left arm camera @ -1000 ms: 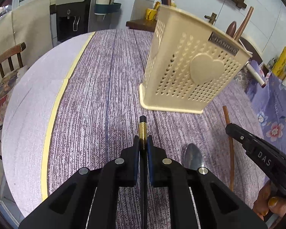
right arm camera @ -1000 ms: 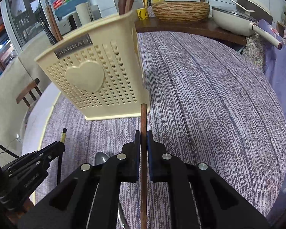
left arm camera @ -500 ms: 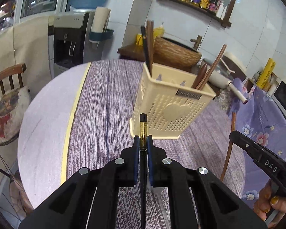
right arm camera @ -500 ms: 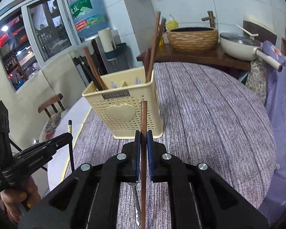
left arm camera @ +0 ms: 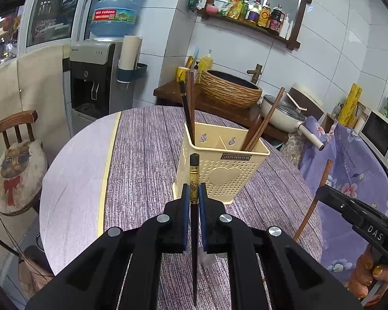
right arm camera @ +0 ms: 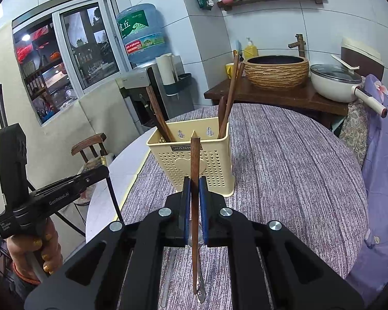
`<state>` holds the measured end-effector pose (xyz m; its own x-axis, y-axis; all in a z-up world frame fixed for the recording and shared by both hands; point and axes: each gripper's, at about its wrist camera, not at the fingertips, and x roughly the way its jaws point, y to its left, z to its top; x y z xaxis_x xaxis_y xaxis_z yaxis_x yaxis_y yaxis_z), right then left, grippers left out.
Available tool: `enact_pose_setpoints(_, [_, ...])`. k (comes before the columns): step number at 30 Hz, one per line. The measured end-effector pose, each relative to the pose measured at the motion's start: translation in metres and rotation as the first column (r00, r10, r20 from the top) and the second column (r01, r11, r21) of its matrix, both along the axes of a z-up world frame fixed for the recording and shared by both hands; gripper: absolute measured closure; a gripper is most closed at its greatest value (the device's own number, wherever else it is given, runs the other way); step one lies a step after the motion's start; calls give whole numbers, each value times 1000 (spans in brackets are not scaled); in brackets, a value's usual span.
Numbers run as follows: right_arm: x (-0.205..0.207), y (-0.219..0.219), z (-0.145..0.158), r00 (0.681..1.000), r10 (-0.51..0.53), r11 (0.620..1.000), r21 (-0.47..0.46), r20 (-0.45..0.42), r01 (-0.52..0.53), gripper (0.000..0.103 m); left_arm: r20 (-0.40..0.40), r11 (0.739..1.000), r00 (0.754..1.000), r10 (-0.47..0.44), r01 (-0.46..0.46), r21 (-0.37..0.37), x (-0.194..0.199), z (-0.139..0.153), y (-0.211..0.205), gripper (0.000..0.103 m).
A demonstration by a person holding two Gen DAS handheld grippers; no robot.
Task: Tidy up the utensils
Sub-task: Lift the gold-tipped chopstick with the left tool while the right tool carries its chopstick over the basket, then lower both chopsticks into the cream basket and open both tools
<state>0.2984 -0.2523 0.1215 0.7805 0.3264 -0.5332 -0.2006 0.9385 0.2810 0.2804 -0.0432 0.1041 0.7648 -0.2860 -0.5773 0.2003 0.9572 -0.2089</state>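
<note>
A cream perforated utensil holder point(left arm camera: 225, 170) stands on the round table and holds several chopsticks in its left and right compartments; it also shows in the right wrist view point(right arm camera: 194, 160). My left gripper point(left arm camera: 193, 193) is shut on a black chopstick with a gold band point(left arm camera: 194, 175), held upright in front of the holder. My right gripper point(right arm camera: 194, 188) is shut on a brown wooden chopstick point(right arm camera: 194, 160), also raised before the holder. A metal spoon point(right arm camera: 200, 279) lies on the table under the right gripper.
The table has a purple striped cloth point(left arm camera: 142, 155) and a bare pale left part. A wooden chair with a cushion point(left arm camera: 15, 160) stands left. A side counter with a woven basin point(left arm camera: 230, 90) and a pan point(right arm camera: 336, 82) is behind.
Both grippers rose and pulled back from the table with their chopsticks, so the holder now looks smaller, farther away and seen from above its rim.
</note>
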Motion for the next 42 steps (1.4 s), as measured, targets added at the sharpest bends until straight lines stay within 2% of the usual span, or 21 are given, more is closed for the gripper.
enact_pose_setpoints(8, [2,1,11,1000,4,1000,-11,14,-4,96,21,1000,1000,-12,12,12,-3,9,2,95])
enact_pose_setpoints(13, [10,2,28,1000,17,1000,-11,26,-16,96,50,1000,998,-28,27,13,0,29,2,95])
enact_pose_setpoints(17, [22,2,56,998,24,1000,-16,50,-24,95,81,999,996,-47,47,-6,12,63,1,95])
enact_pose_setpoints(23, [51,-1,119,994,6,1000,-24,105,-3,96,125,997,991,-55,60,-38,37,120,-4,95])
enact_pose_setpoints(27, [69,-4,156,986,-42,998,-32,164,48,96,160,998,987,-32,40,-45,54,154,-8,95])
enact_pose_setpoints(30, [88,-6,168,976,-94,994,-31,199,102,95,194,1000,981,10,-6,-26,65,166,-14,95])
enact_pose_setpoints(34, [112,-2,153,974,-127,989,-52,188,139,95,166,1000,986,26,-26,-3,82,150,-21,95])
enact_pose_setpoints(42, [141,5,80,986,-145,985,-85,86,152,95,13,1000,1000,23,-23,6,105,74,-24,95])
